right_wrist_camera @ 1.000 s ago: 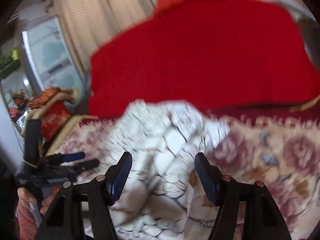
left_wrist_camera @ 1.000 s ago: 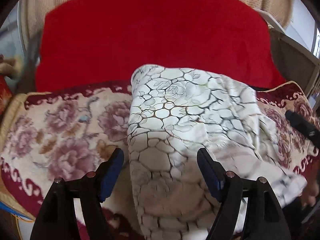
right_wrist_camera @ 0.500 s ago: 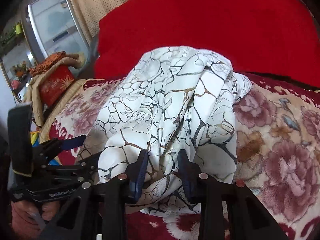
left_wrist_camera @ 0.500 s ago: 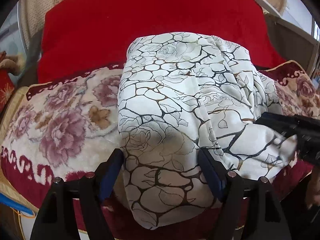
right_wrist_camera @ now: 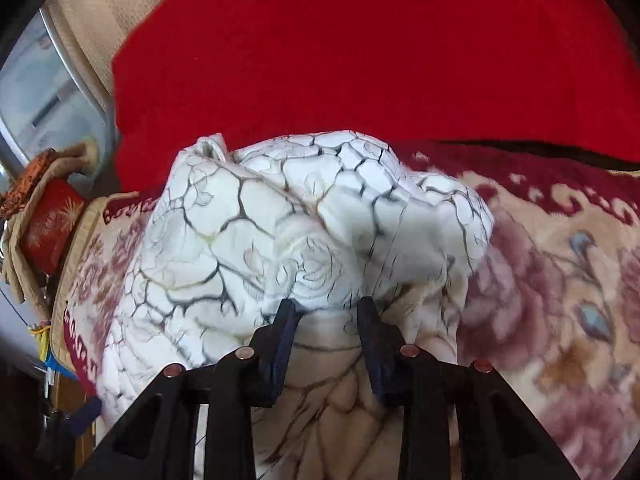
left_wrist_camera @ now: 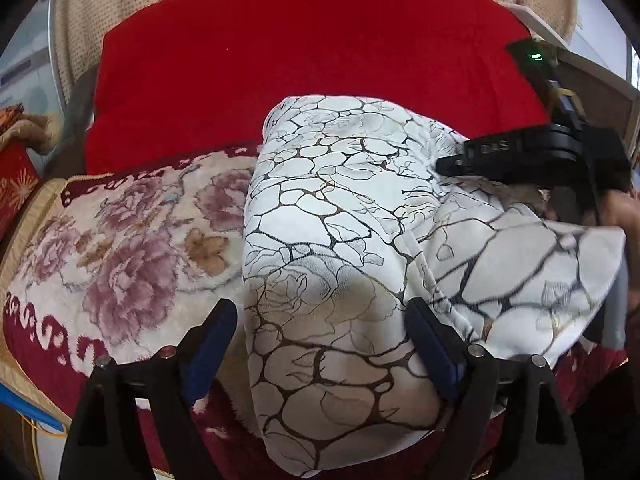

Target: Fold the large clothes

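Nearest, the left gripper (left_wrist_camera: 322, 336) stands wide, its jaws having just opened further; the white garment (left_wrist_camera: 340, 248) with a dark crackle print lies between the blue pads, not pinched. The right gripper (right_wrist_camera: 328, 312), jaws narrow, is clamped on a bunched fold of the same garment. The garment lies heaped on a floral blanket (left_wrist_camera: 120, 248) in cream and maroon, its right edge lifted. Beyond it, at the far side, stands a red cushion (left_wrist_camera: 300, 60).
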`<state>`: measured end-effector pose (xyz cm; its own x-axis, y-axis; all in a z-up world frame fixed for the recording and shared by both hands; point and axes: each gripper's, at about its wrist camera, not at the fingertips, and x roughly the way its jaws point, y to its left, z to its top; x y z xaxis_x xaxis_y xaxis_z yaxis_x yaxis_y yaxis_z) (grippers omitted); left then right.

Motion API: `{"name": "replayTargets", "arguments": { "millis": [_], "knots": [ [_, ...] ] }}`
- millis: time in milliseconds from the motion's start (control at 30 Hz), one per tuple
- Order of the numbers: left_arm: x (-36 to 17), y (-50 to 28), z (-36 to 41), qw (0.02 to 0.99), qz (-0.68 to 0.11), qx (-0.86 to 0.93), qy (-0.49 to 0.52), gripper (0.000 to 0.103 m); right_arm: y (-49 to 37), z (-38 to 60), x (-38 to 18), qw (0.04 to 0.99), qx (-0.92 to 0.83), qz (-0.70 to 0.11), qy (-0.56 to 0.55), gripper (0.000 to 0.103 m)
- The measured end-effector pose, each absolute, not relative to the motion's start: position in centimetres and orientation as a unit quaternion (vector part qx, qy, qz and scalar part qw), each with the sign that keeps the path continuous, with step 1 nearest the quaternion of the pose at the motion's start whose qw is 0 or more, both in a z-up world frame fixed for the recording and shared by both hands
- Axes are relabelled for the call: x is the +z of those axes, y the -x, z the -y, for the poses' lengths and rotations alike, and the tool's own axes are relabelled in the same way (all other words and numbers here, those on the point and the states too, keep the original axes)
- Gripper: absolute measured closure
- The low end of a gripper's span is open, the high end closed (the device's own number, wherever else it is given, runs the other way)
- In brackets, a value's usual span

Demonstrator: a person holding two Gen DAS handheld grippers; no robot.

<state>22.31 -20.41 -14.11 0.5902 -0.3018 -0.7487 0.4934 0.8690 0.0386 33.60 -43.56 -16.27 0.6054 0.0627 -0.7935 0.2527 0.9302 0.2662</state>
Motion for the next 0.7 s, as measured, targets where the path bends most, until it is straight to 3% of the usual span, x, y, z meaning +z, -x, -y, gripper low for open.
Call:
{"name": "replayTargets", "arguments": {
  "millis": [367,400,467,700],
  "knots": [
    [-8.5,-18.2,19.2,0.913,-0.338,-0.195,-0.118,0.016,-21.8,40.8,-9.0,0.914,-0.061,-0.372,-0.147,0.064],
    [-7.8,-17.7,18.9,0.919,-0.328,-0.186,-0.116,0.016,-20.8,40.7,-8.2,0.918,-0.063,-0.367,-0.136,0.047],
    [-6.2,-16.3,18.3,0.927,-0.314,-0.171,-0.112,0.016,-18.1,39.9,-6.7,0.928,-0.068,-0.347,-0.120,0.024],
    [-2.1,-12.4,17.2,0.948,-0.262,-0.117,-0.139,0.007,-11.7,37.6,-4.5,0.937,-0.065,-0.325,-0.112,0.024]
  ]
}}
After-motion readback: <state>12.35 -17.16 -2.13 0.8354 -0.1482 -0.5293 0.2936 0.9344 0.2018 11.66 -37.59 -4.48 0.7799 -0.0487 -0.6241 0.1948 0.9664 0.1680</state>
